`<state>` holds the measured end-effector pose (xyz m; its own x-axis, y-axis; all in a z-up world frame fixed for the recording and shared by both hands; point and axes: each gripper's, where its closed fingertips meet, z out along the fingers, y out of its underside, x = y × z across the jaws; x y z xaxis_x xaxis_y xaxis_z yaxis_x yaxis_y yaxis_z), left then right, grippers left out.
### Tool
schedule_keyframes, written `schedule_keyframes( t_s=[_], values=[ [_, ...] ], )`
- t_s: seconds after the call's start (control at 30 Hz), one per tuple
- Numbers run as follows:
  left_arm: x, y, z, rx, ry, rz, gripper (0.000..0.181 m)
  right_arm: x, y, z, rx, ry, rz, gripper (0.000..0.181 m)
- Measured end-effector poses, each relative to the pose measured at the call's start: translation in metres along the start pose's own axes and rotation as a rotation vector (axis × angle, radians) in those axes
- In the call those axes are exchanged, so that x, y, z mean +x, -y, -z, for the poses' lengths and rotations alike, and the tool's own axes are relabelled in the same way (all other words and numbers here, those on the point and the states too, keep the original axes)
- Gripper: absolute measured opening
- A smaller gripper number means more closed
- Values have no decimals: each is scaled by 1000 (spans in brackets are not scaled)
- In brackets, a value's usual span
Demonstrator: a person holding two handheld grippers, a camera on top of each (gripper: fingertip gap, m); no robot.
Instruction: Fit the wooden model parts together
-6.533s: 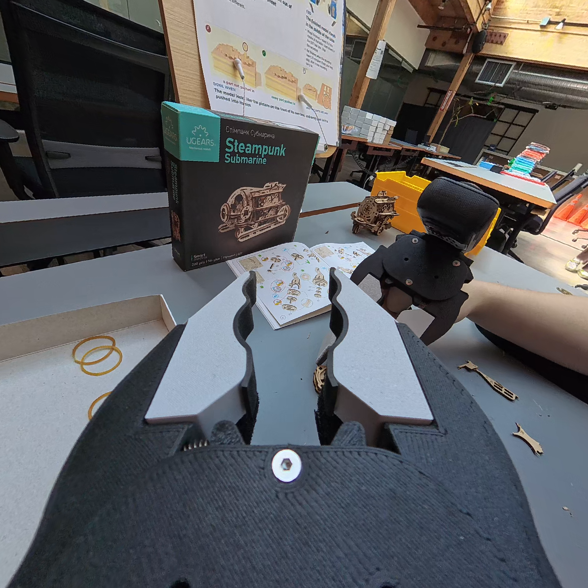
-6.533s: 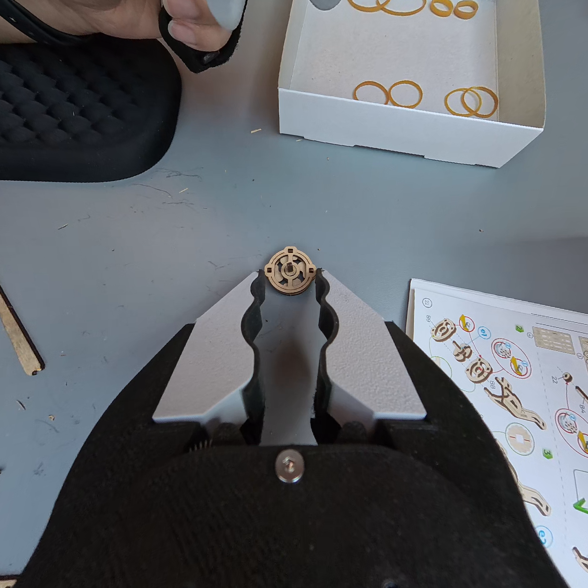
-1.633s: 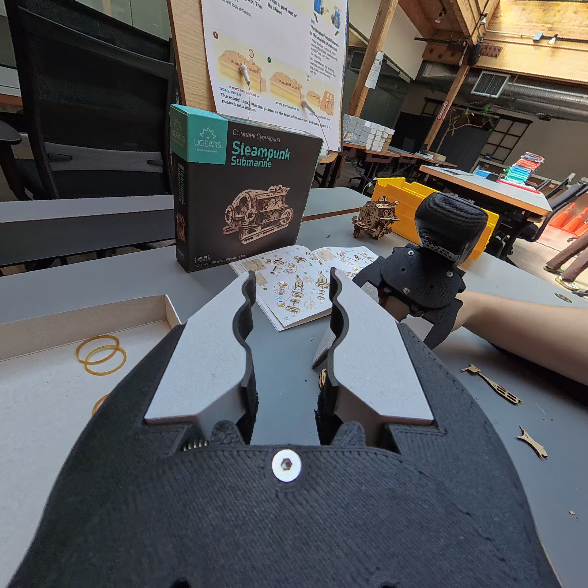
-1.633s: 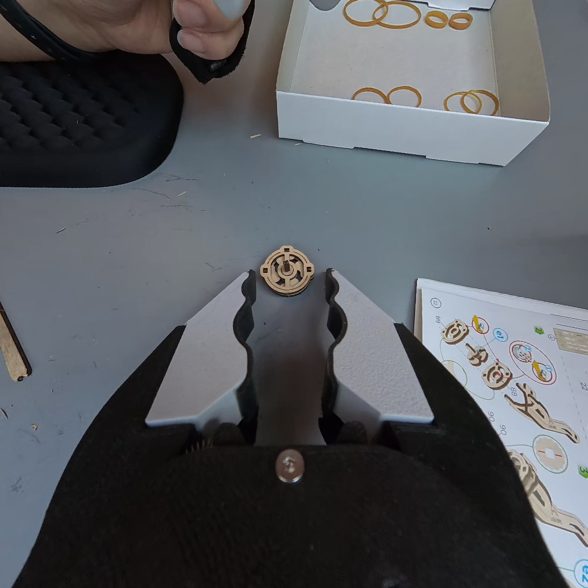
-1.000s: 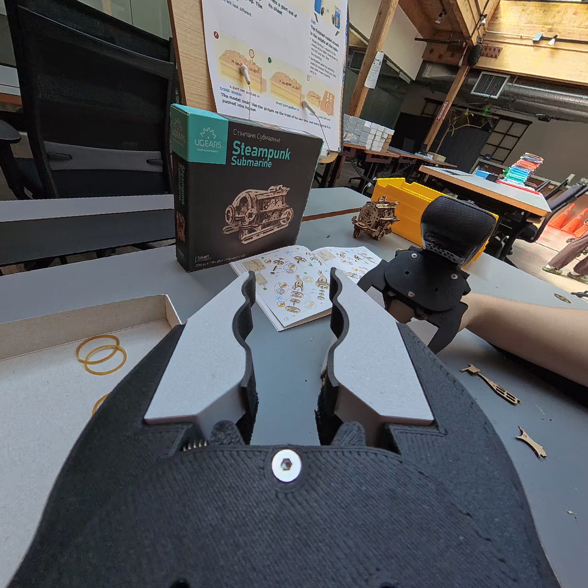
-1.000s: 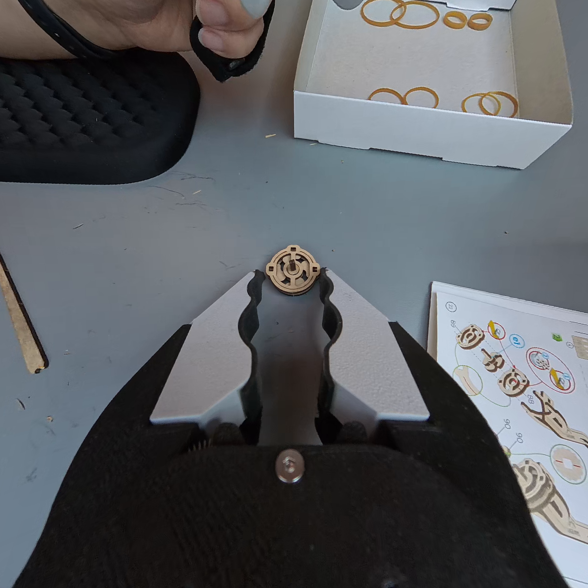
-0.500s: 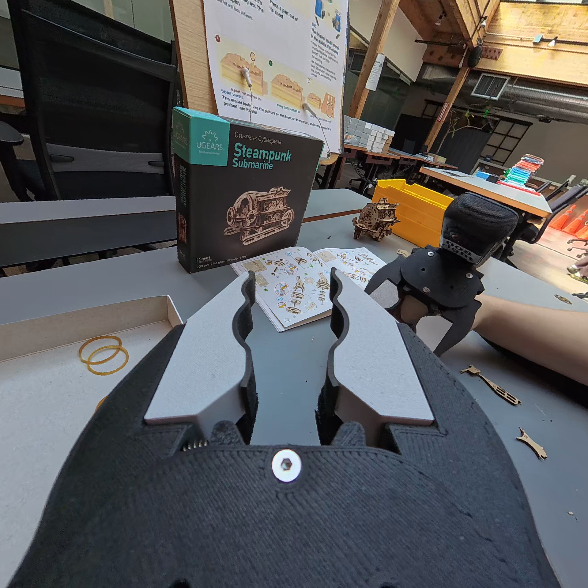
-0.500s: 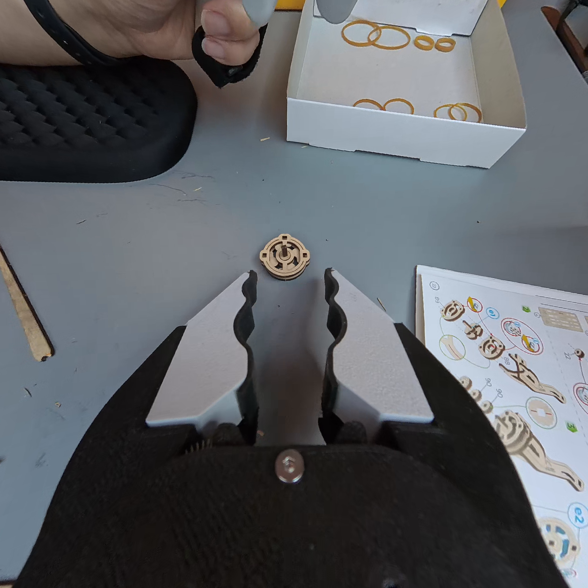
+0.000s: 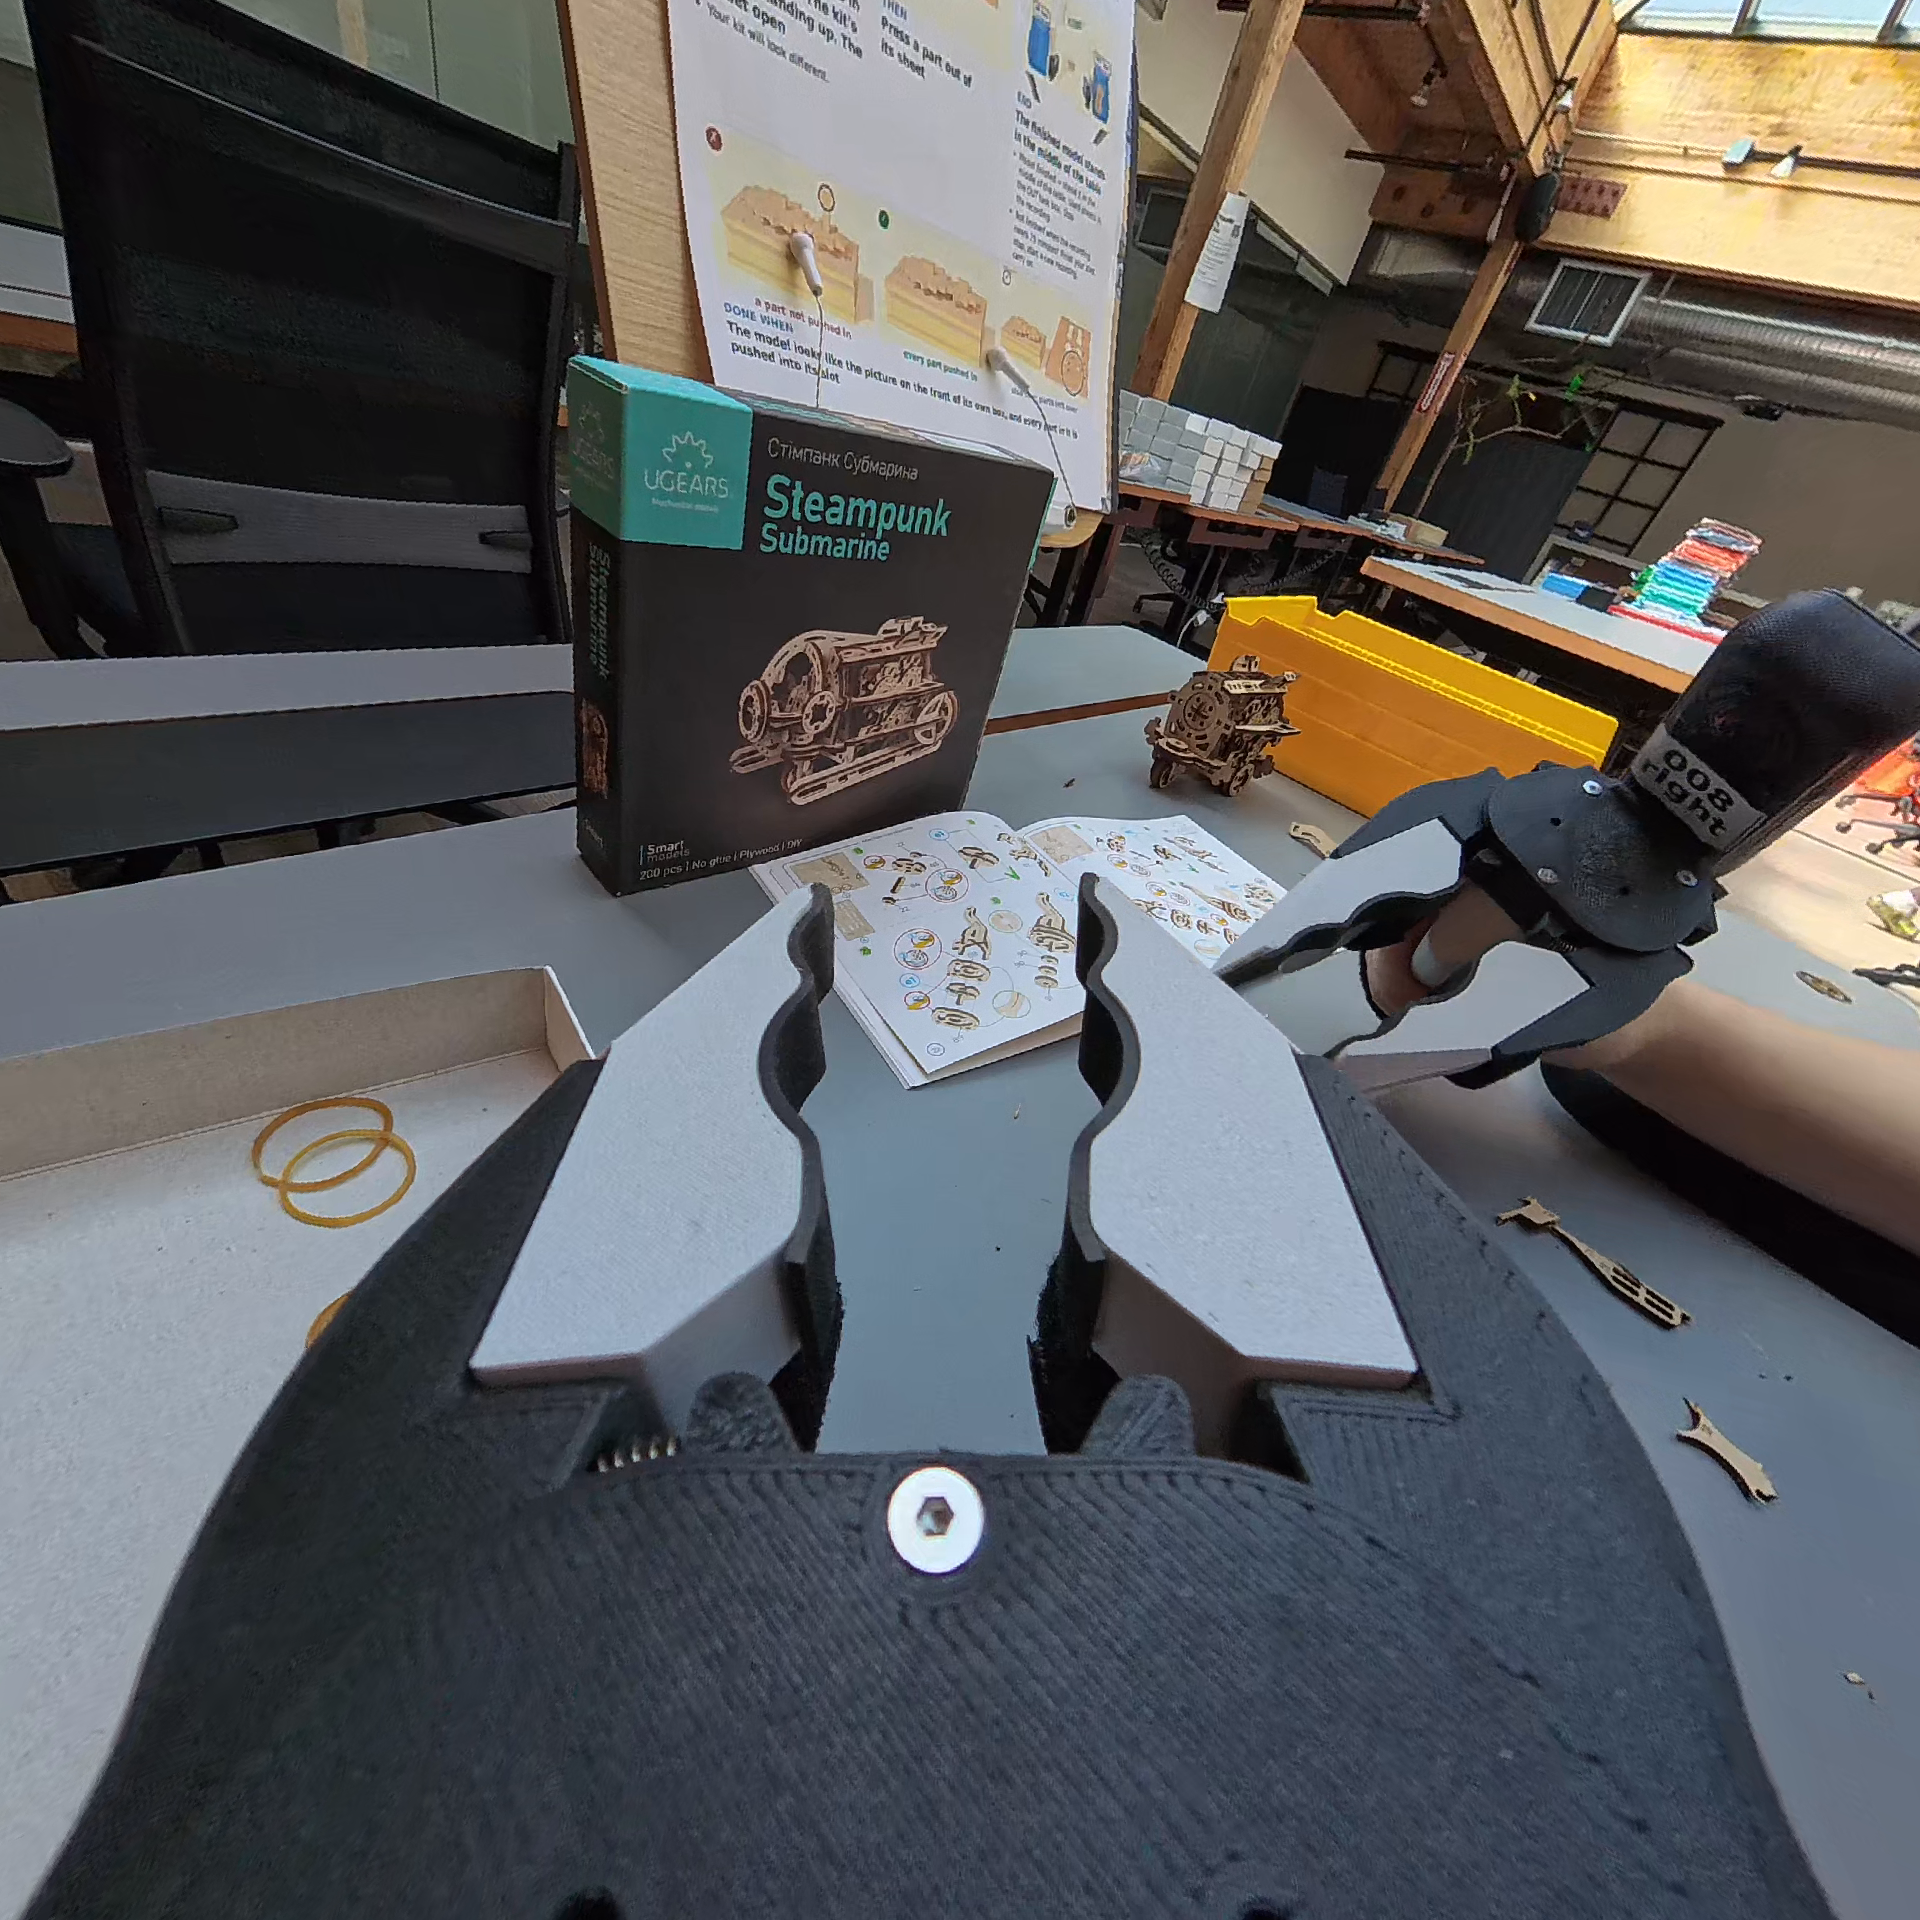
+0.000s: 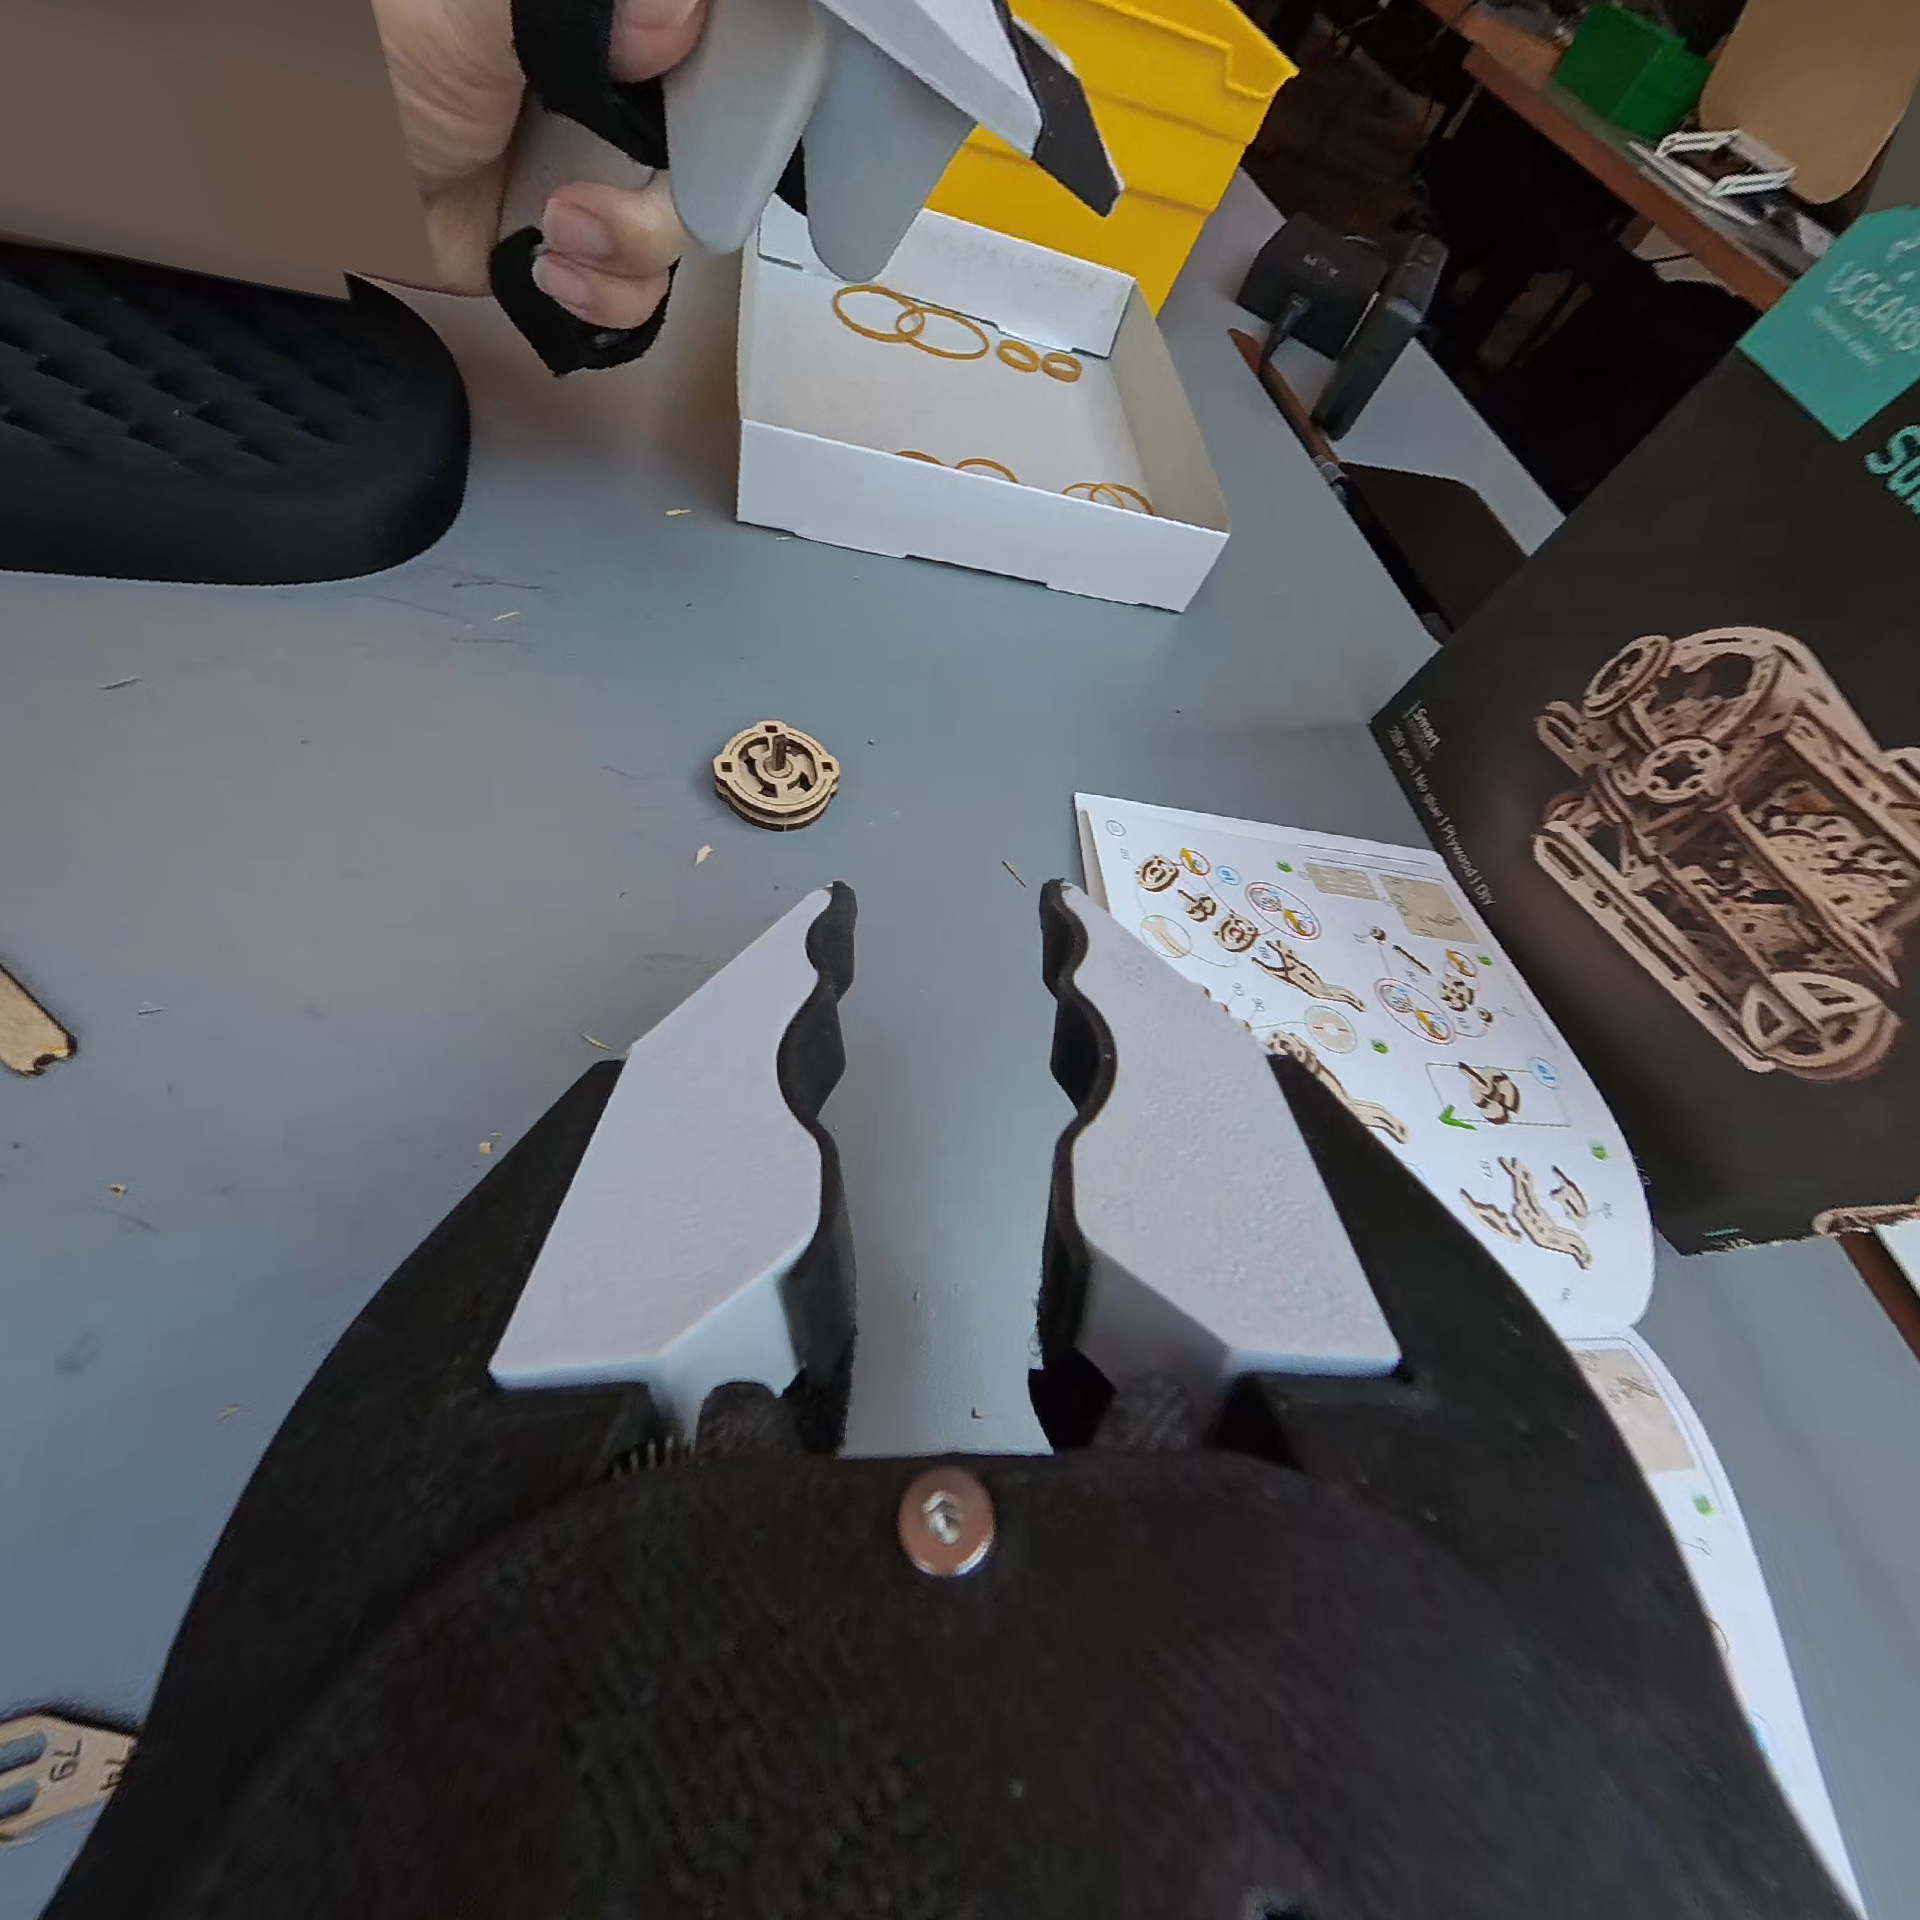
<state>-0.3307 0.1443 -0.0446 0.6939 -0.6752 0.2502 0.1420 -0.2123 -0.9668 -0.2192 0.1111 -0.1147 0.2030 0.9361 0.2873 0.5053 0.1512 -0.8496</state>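
Left wrist view: the left tool (image 9: 951,914) fills the lower centre of the frame, its two fingers spread apart with nothing between them, over the grey table (image 9: 312,914). At the left edge lies one shallow white tray (image 9: 260,1029); two overlapping rubber bands (image 9: 332,1158) lie in it, and part of a third shows beside the tool body. One dark model kit box (image 9: 810,644) stands upright at upper centre. One open instruction booklet (image 9: 997,935) lies flat just below the box. One assembled wooden model (image 9: 1221,732) stands at centre right, beside one yellow bin (image 9: 1403,707). The right tool (image 9: 1288,1013) enters from the right edge, held in a hand, its fingers apart. Two loose wooden parts (image 9: 1595,1262) lie on the table at lower right.

Right wrist view: the right tool (image 10: 945,904) occupies the lower centre, fingers spread and empty. One round wooden part (image 10: 775,774), a stacked disc with a centre peg, lies flat on the table above the fingertips and slightly to the left, clear of both fingers. The white tray (image 10: 966,520) sits at upper centre and holds eight rubber bands: two large and two small along the far side, four along the near wall. The left tool (image 10: 935,135) hangs at the top above the tray, gripped by a hand (image 10: 540,156). One black foam pad (image 10: 208,436) lies at upper left. The booklet (image 10: 1351,997) lies right of the fingers, with the kit box (image 10: 1714,831) at the right edge. One wooden strip end (image 10: 26,1029) shows at the left edge.
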Motion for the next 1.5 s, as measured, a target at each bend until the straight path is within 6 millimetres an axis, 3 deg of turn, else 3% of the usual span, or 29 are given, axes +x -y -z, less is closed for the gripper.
schedule_keyframes(
  t_s=[0.33, 0.5, 0.73, 0.87, 1.13, 1.5],
  values=[
    [0, 0, 0, 0, -4, 4, 45, 17, -5, 11, -1, -65, 37, 26],
    [0, 0, 0, 0, -6, 3, 45, 14, -6, 9, 14, -39, 10, 23],
    [-1, -2, -1, -6, -2, 0, 44, -24, 14, -19, 79, 154, -155, 38],
    [-2, -4, -2, -11, -3, 6, 44, -39, 17, -42, 24, 186, -75, 47],
    [2, -4, -3, -16, -12, 3, 44, -44, 7, -65, -61, 249, -45, 45],
    [3, -5, -4, -21, -18, 4, 44, -47, -2, -71, -127, 305, -49, 39]
  ],
)
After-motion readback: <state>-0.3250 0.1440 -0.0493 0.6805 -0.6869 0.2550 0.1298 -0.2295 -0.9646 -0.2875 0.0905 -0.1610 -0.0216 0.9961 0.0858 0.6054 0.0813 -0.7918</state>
